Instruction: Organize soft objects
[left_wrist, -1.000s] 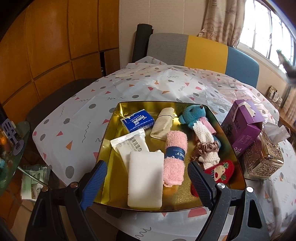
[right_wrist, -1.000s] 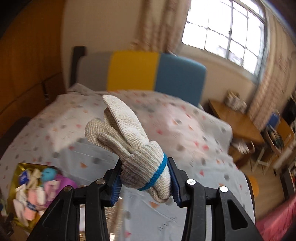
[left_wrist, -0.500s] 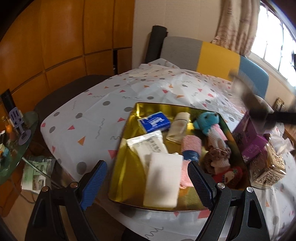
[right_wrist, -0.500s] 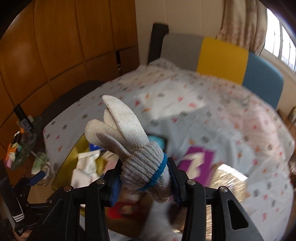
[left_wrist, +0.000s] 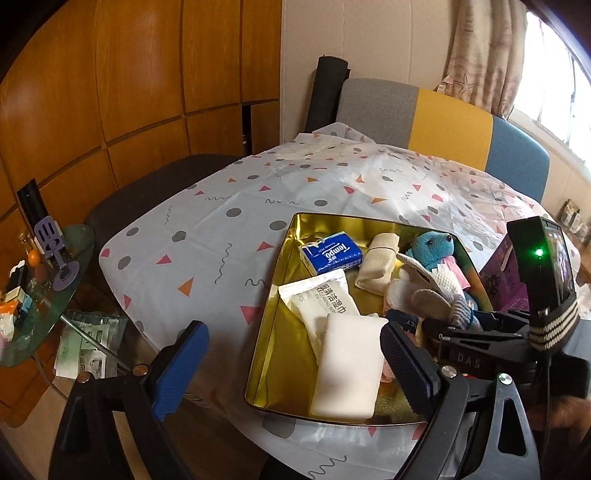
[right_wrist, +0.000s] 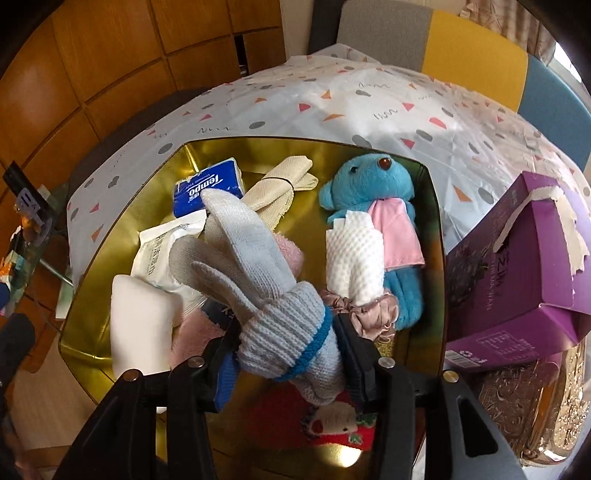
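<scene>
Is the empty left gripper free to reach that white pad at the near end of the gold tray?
Probably yes. The left gripper stands open just before the white pad, with nothing lying on it. The right gripper, carrying the knit glove, is off to the side.

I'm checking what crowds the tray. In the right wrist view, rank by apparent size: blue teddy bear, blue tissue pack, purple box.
1. purple box, though nearness to the camera may inflate it
2. blue teddy bear
3. blue tissue pack, partly hidden by the glove

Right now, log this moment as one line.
right gripper: jaws opening, glove between them, over gold tray | left gripper: jaws opening, empty | phase: placing glove
</scene>
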